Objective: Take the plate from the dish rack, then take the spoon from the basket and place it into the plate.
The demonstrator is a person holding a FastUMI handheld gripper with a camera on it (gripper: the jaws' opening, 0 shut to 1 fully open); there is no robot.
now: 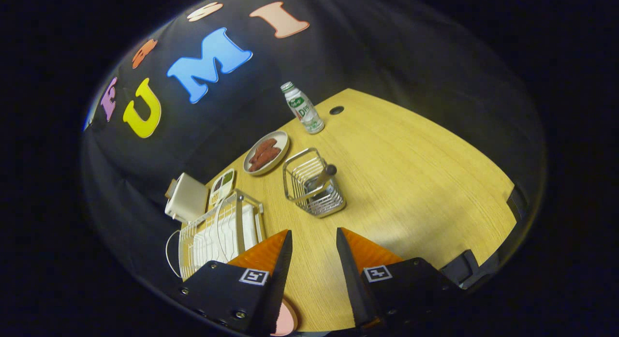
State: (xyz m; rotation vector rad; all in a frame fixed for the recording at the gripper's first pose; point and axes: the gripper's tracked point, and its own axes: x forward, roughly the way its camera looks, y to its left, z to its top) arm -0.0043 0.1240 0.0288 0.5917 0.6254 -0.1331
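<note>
Gripper point(314, 240): fingers apart, holding nothing.
Basket point(314, 187): at 12 o'clock beyond fingers, spoon point(319, 180) inside.
Rack point(217, 233): at 10 o'clock.
Bottle point(303, 109): label unreadable.

bottle point(303, 109) label too blurred to read

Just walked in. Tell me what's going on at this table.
A handheld gripper hovers over the wooden table, fingers open with nothing between them. Just ahead sits a wire basket with the spoon still standing in it. The dish rack lies beside the left finger. A pink plate peeks out on the table below the fingers, apparently already set down. Farther off are a plate of sausages and a bottle.
</note>
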